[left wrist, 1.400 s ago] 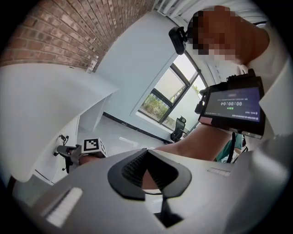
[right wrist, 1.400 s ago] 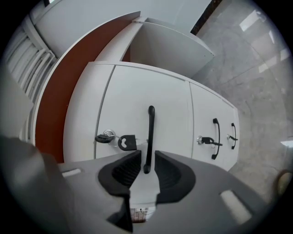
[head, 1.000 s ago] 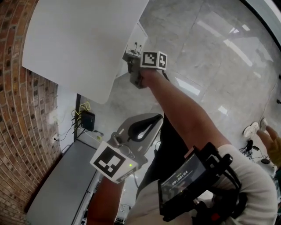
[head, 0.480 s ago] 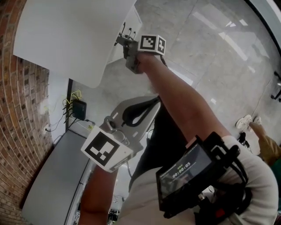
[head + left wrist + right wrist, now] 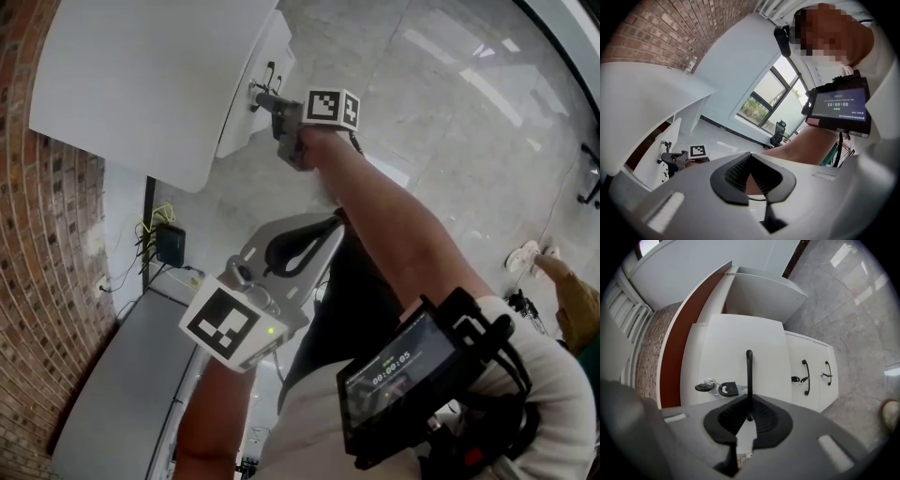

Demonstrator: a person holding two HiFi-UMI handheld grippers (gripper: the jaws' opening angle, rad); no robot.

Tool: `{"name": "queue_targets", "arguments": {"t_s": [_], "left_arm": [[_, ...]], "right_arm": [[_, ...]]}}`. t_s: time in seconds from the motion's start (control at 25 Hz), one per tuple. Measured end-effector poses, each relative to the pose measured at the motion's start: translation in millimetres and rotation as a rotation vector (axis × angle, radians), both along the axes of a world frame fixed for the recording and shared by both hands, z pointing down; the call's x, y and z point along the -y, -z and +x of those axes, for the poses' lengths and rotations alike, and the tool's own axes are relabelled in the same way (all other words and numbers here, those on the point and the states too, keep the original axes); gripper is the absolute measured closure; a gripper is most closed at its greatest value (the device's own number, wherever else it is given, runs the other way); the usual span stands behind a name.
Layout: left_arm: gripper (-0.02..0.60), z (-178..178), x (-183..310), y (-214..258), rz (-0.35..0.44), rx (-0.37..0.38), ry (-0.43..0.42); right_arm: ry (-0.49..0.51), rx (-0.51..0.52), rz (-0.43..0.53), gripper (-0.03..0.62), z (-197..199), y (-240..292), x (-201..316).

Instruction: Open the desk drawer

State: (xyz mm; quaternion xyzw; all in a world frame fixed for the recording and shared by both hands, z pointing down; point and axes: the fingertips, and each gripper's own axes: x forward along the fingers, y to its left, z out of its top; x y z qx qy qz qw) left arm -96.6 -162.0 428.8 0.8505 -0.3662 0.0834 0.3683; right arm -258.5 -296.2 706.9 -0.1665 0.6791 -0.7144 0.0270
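The white desk (image 5: 141, 84) has a drawer unit (image 5: 246, 112) under its edge. In the right gripper view the top drawer front (image 5: 740, 348) fills the middle, with keys (image 5: 717, 388) hanging in its lock. Its thin black drawer handle (image 5: 749, 373) runs straight into my right gripper (image 5: 749, 401), which is shut on it. The head view shows that right gripper (image 5: 265, 98) at the end of an outstretched arm, against the drawer. My left gripper (image 5: 334, 223) is held low near the body, shut with nothing in it; the left gripper view shows its tips (image 5: 749, 159) meeting.
Two lower drawers with black handles (image 5: 805, 376) sit right of the top one. A brick wall (image 5: 47, 281) stands at left, with a black box and cables (image 5: 171, 246) at its foot. A screen (image 5: 398, 375) rides on the forearm. Another person's foot (image 5: 534, 258) stands on the marble floor.
My right gripper has reached forward to the drawer front and taken hold of the handle. The left gripper has stayed low near the body.
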Motion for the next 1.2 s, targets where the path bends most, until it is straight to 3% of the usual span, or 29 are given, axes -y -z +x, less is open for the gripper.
{"name": "queue_targets", "arguments": {"t_s": [0.32,1.2], "left_arm": [[0.574,26.0,-9.1,3.2,0.02,0.006,-0.018],[0.575,30.9,-14.0,8.7,0.02,-0.009,-0.045]], "right_arm": [[-0.024,-0.005,-0.002,0.573,41.2,0.5,-8.3],[-0.024,-0.029,0.0,0.572,58.6,-1.1,-14.5]]}}
